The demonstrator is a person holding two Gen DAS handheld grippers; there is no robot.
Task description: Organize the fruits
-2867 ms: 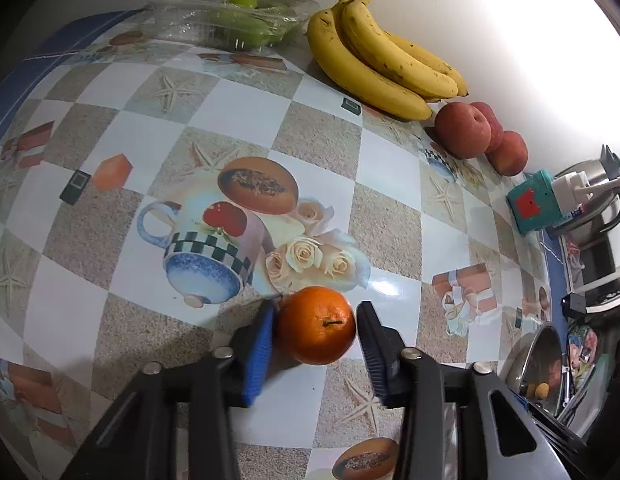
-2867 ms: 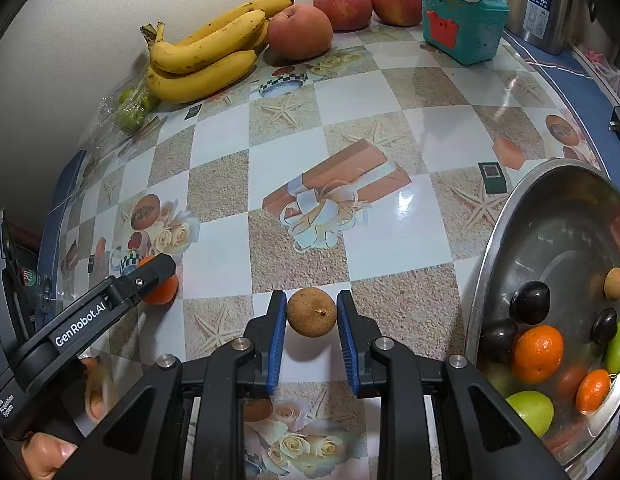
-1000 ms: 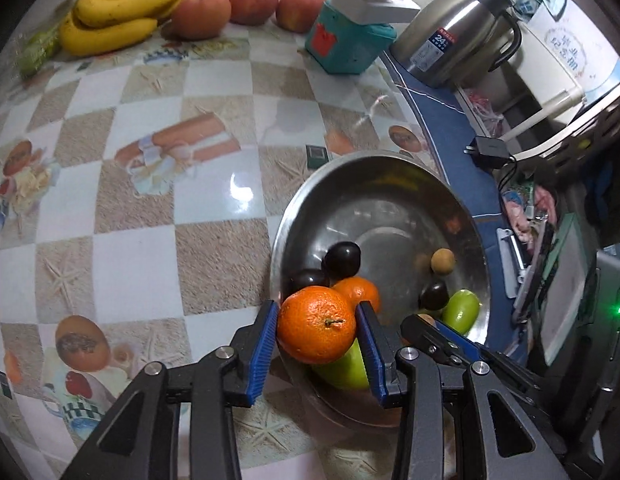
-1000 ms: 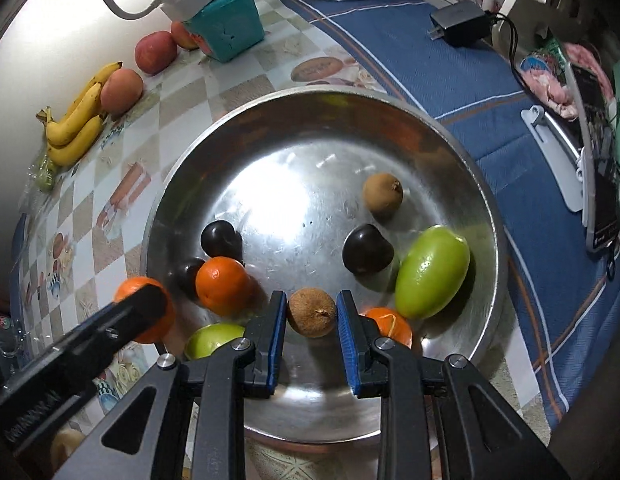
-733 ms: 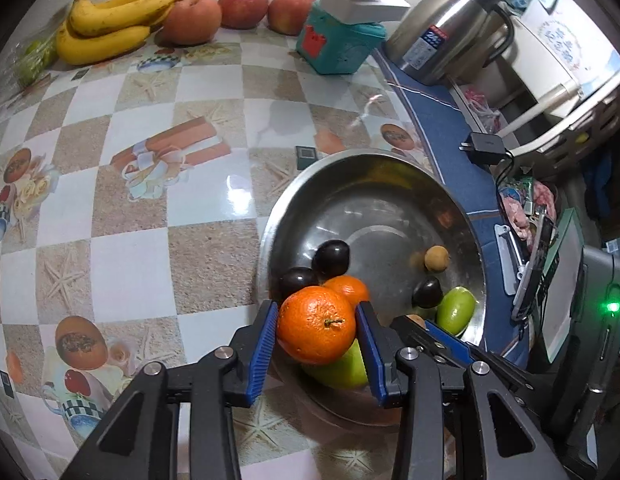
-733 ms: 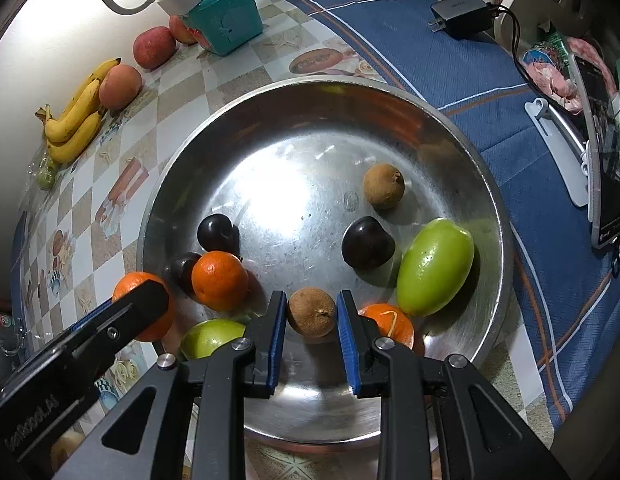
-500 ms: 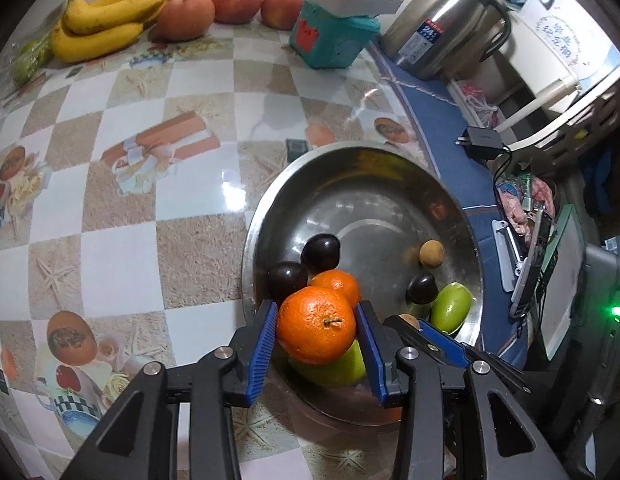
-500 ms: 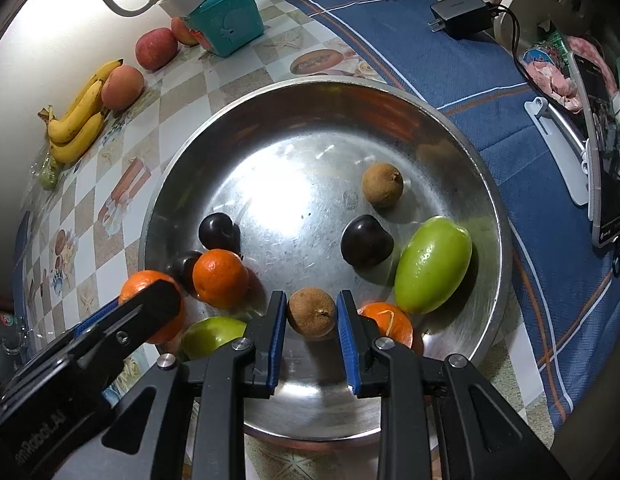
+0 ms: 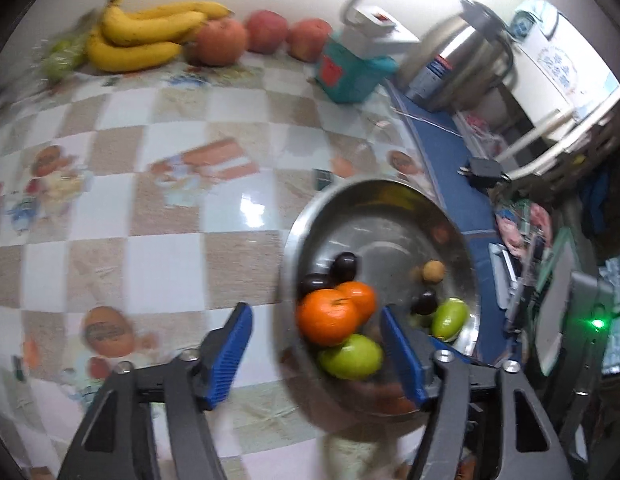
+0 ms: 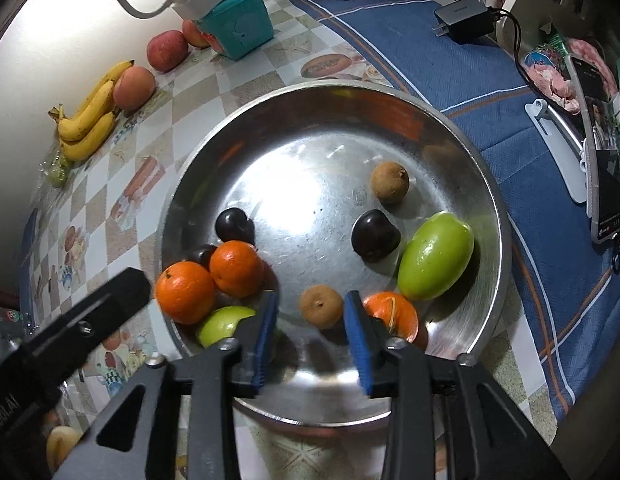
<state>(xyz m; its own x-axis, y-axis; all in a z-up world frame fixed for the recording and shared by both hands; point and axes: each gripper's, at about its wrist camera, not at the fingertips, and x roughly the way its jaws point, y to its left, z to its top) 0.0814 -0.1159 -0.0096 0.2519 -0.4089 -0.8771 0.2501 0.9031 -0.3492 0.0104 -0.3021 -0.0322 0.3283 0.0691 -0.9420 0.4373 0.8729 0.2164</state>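
Note:
A steel bowl (image 10: pixel 497 208) holds several fruits. In the left wrist view my left gripper (image 9: pixel 315 356) is opening wide, and the orange (image 9: pixel 327 316) lies free of both pads at the bowl's near-left rim (image 9: pixel 294 248), against a second orange (image 9: pixel 359 298) and a green fruit (image 9: pixel 351 356). The right wrist view shows that same orange (image 10: pixel 185 292) just beyond the left gripper's dark finger (image 10: pixel 110 304). My right gripper (image 10: pixel 311 336) is opening too. A small brown fruit (image 10: pixel 321 306) rests on the bowl's floor between its blue pads, with a gap on the left side.
Bananas (image 9: pixel 142 36) and red apples (image 9: pixel 266 32) line the back wall, with a teal box (image 9: pixel 349 76) and a steel kettle (image 9: pixel 457 64) beside them. A charger (image 10: pixel 463 20) and a phone (image 10: pixel 601 168) lie on the blue cloth right of the bowl. Checked tablecloth stretches left.
Both grippers' jaws have spread. The orange has left the left pads and now sits in the bowl; the brown fruit is released on the bowl floor. The left gripper has drawn back left and up.

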